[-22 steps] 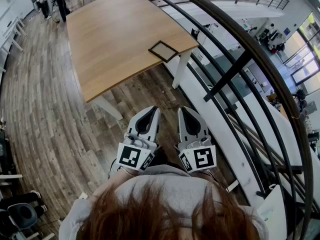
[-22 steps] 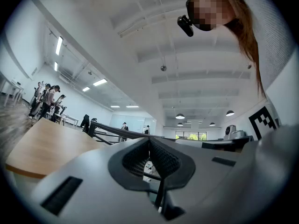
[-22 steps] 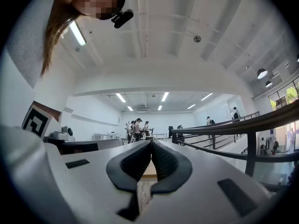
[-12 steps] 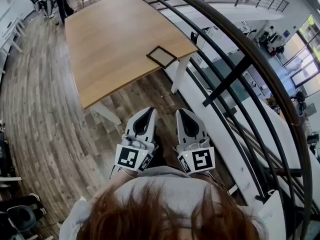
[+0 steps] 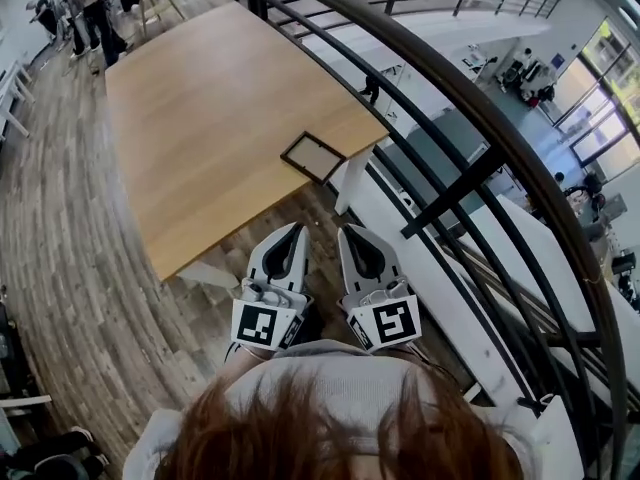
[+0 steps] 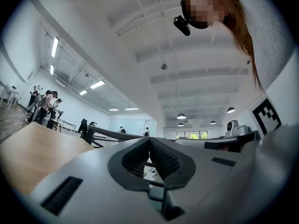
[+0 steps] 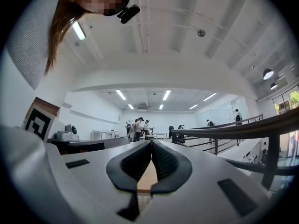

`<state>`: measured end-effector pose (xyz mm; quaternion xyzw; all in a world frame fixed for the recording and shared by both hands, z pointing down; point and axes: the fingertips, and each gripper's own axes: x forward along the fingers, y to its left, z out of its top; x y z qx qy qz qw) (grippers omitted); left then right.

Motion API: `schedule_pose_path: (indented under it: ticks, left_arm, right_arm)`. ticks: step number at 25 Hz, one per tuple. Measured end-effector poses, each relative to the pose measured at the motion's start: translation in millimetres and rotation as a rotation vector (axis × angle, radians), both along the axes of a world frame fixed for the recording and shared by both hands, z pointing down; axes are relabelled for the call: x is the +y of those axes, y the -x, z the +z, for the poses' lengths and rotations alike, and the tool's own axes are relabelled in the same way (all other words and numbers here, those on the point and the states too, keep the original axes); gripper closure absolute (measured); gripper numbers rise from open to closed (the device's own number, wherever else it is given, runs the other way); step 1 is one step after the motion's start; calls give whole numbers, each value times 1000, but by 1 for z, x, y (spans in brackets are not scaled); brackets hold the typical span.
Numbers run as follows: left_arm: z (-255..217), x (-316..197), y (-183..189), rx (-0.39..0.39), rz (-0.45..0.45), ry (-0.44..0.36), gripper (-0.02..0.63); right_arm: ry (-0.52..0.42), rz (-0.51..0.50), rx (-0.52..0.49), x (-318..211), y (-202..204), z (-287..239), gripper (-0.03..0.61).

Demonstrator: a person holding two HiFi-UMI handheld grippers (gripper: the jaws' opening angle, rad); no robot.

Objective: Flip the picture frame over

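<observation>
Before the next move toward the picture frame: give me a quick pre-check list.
1. Picture frame flat on table, near its corner: ok.
2. Which face of the frame is up: cannot tell.
3. Left gripper open for a grasp: not ok, fingers together, empty.
4. Right gripper open for a grasp: not ok, fingers together, empty.
5. Grippers at the frame: not ok, both short of the table edge.
6. Railing clearance on the right: cannot tell.
</observation>
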<state>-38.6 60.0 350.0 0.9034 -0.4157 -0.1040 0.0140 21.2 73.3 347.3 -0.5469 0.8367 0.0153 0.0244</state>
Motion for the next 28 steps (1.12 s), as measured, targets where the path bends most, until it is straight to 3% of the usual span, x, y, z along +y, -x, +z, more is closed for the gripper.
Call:
schedule_pose_path:
  ticks: [9, 13, 25, 28]
  left_arm:
    - [-6, -125, 9, 9, 40, 2, 607]
    - [-5, -158, 7, 12, 47, 17, 607]
    - [-11, -177, 7, 28, -26, 43, 607]
    - [-3, -183, 1, 21, -24, 52, 607]
  right_arm:
    - [-42, 31, -26, -122, 14, -24, 566]
    - [-11, 43, -24, -154, 14, -18, 566]
    - [12, -10, 20, -176, 4, -20, 566]
    - [105, 3, -30, -185, -7, 7, 566]
